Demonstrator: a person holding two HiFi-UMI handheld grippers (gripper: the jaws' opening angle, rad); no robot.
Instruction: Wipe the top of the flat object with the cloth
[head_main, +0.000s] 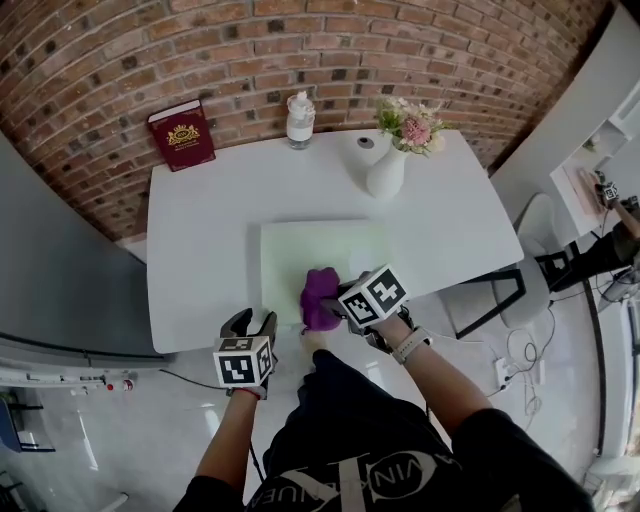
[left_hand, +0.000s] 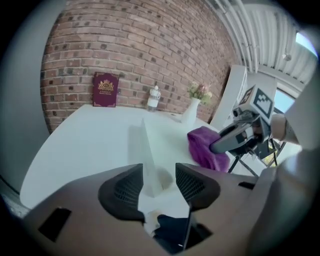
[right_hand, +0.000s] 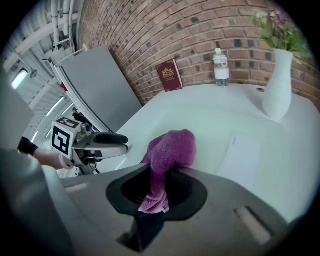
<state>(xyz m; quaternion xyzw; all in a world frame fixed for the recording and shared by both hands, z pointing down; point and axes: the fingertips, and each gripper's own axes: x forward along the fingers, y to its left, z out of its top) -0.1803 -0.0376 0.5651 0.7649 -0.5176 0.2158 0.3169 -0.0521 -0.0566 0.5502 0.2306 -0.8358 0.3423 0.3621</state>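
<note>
Steeply angled down, right hand-held gripper (head_main: 338, 303) pinching cloth (head_main: 320, 293), left hand-held gripper (head_main: 253, 322) half open.

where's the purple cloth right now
The purple cloth is clamped in the right gripper, at the near edge of the pale flat board, low centre in the head view.

A white table (head_main: 200, 260) stands before me, against a red brick wall (head_main: 300, 40). At its far left corner a dark red book (head_main: 181, 134) with a gold emblem stands upright by the wall. Right of it I see a small bottle (head_main: 300, 120) with a pale cap. Further right is a white vase (head_main: 386, 172) holding pink and white flowers (head_main: 412, 125), with a small round thing (head_main: 366, 143) just behind it. White cables (head_main: 525, 350) lie on the floor at my right.
</note>
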